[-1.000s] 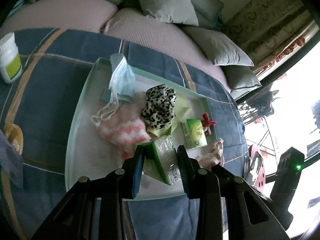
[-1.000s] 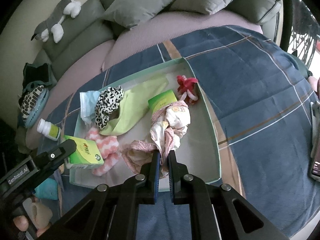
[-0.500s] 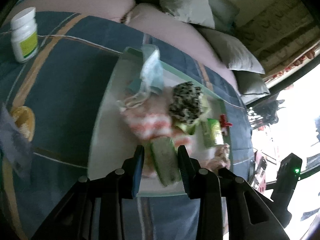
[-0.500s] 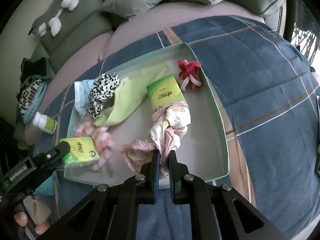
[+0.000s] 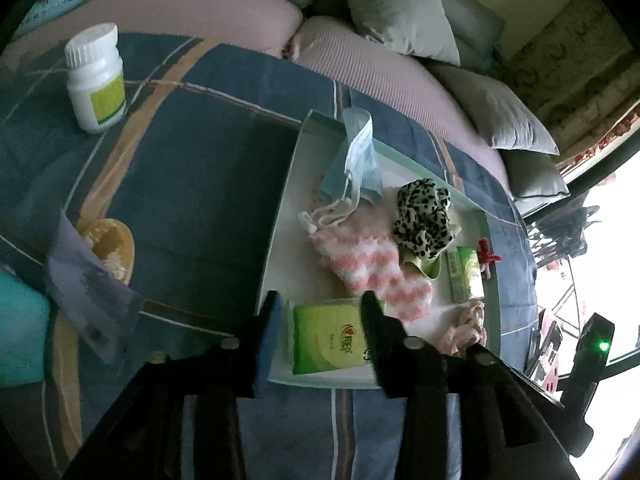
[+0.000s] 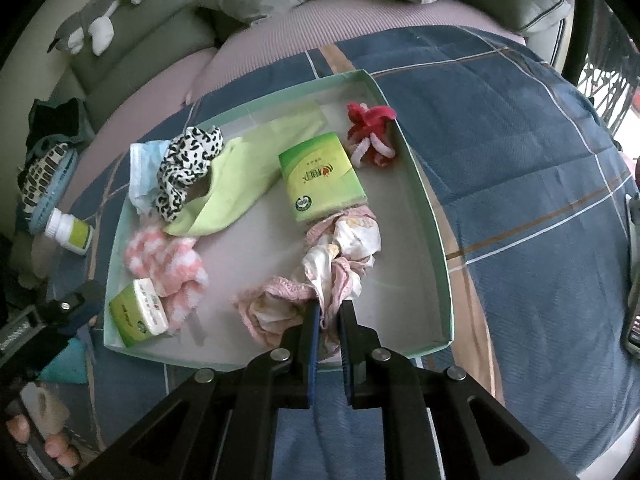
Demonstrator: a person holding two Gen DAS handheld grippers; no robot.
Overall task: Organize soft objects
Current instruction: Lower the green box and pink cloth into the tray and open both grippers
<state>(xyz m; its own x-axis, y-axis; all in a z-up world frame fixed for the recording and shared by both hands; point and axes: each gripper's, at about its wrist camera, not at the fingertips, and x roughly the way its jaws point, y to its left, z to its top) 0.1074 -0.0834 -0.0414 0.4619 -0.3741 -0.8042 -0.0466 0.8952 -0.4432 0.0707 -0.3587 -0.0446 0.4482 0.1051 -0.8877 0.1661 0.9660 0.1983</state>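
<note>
1. Already most of the soft things lie inside the shallow green-rimmed tray point(image 6: 434, 216): a blue face mask point(image 5: 358, 160), a leopard-print scrunchie point(image 5: 424, 218), a lime-green cloth point(image 6: 240, 176), a pink-and-white fuzzy sock point(image 5: 362, 260), a red-and-white knotted rope toy point(image 6: 370, 134) in the tray's far right corner, and a tissue pack point(image 6: 322, 176) near the tray's middle.
2. At the tray's near left corner lies a second tissue pack point(image 5: 330, 338); the left gripper point(image 5: 320, 320) straddles it with jaws wide, and whether the pads press it I cannot tell, though it looks set down rather than held.
3. At the tray's near edge the right gripper point(image 6: 330, 312) is pinched narrow on a pink-and-white printed garment point(image 6: 340, 256), whose bulk rests on the tray floor.
4. By my reading, the gathering is nearly done; what remains is to let go of the garment and perhaps tidy the heap.
5. Outside the tray to its left stand a white pill bottle point(image 5: 96, 80) and a yellowish dish point(image 5: 110, 248), neither of them soft.
6. Under the tray spreads a navy plaid blanket point(image 6: 500, 140) on a mauve sofa seat point(image 5: 380, 76), with grey cushions point(image 5: 396, 8) behind the tray and a grey plush toy point(image 6: 104, 16) up on the sofa back.
</note>
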